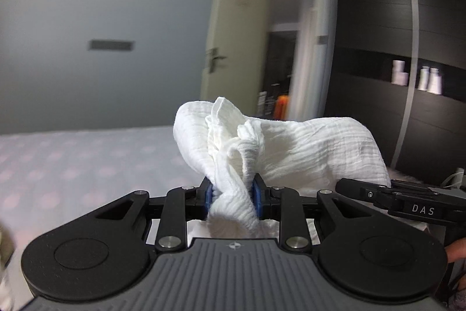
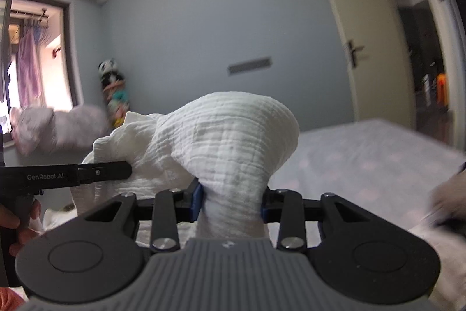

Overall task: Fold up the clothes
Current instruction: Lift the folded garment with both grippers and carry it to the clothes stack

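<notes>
Cloth (image 1: 279, 147) bunched between both jaws

Your cloth (image 1: 291, 147) is plain white with a fine crinkled weave. The fingers (image 1: 208, 196) carry blue pads on black arms. The bed (image 1: 87, 162) is pale lilac with soft pink dots. The wall (image 2: 204, 28) is grey-blue; the door (image 2: 367, 42) is cream.

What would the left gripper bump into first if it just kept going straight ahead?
The white cloth its left gripper already clamps; beyond that probably the bed, though depth is unclear.
</notes>
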Demonstrator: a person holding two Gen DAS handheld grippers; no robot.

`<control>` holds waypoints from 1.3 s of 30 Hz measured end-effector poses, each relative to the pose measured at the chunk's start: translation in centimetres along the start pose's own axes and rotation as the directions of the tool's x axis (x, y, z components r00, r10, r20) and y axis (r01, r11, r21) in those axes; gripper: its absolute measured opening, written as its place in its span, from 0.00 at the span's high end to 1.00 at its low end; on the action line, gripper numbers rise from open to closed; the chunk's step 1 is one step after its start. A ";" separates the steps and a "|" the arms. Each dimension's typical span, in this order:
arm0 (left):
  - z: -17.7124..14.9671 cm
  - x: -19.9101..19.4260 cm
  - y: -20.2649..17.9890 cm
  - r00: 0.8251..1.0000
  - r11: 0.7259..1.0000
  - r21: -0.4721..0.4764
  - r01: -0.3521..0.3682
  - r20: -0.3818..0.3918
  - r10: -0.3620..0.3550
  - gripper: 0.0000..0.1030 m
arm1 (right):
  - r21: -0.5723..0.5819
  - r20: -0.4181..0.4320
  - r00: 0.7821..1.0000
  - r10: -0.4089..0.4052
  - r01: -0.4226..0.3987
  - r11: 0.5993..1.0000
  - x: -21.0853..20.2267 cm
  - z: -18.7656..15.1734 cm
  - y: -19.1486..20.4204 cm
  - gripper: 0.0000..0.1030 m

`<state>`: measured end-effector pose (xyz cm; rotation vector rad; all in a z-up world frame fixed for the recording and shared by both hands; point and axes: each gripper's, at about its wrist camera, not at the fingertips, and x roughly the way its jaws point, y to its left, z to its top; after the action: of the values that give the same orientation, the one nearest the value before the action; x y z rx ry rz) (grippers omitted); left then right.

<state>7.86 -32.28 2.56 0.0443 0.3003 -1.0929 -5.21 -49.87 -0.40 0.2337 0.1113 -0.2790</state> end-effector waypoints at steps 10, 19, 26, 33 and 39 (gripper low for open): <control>6.6 5.9 -14.9 0.963 0.960 0.094 0.265 0.017 -0.268 0.77 | -0.048 0.039 0.994 -0.099 0.101 0.994 -12.5 10.0 -11.7 0.62; 6.2 13.3 -25.9 0.910 0.910 0.014 0.415 -0.024 -0.415 0.77 | -0.132 -0.062 0.971 -0.231 0.222 0.966 -19.4 15.4 -21.4 0.62; 3.2 19.5 -28.9 0.866 0.870 -0.130 0.476 -0.101 -0.489 0.77 | -0.242 -0.184 0.928 -0.325 0.277 0.930 -20.0 17.1 -27.3 0.62; 1.0 24.5 -28.2 0.887 0.904 -0.142 0.403 -0.180 -0.424 0.77 | -0.329 -0.307 0.891 -0.334 0.229 0.916 -14.2 16.9 -31.6 0.62; -0.4 28.9 -25.8 0.896 0.933 -0.143 0.330 -0.266 -0.357 0.77 | -0.376 -0.387 0.864 -0.321 0.170 0.911 -6.7 15.0 -34.1 0.62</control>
<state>-2.67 -69.24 -2.46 0.0680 0.6411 -1.4261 -20.25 -83.66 7.75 -0.0607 0.6423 -0.4583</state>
